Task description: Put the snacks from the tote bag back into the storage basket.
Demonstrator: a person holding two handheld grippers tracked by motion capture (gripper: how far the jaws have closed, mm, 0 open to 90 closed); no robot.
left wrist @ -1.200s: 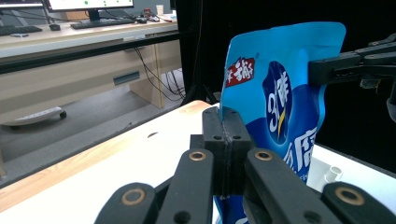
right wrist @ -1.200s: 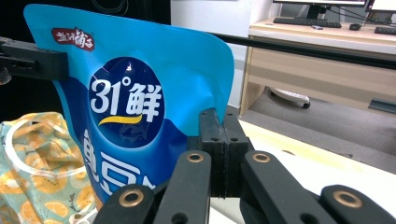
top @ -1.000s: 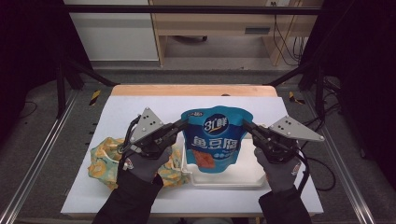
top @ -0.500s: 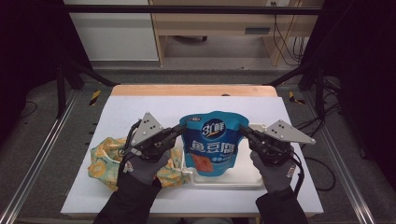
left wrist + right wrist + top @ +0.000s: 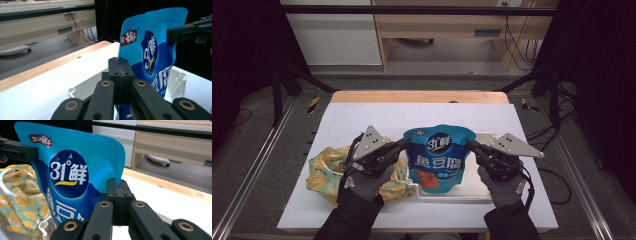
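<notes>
A blue snack bag with white lettering hangs upright between both hands, over a white tray. My left gripper is shut on the bag's left edge; in the left gripper view its jaws pinch the bag near the top seam. My right gripper is shut on the bag's right edge, and the right gripper view shows those jaws clamped on the bag. The bag's bottom hangs low over the tray; whether it touches I cannot tell.
A yellow and green patterned cloth bag lies on the white table left of the tray, partly under my left hand. A wooden strip runs along the table's far edge. Black frame rails stand on both sides.
Both grippers and the blue bag have sunk a little toward the tray over the last second. The grips have not changed.
</notes>
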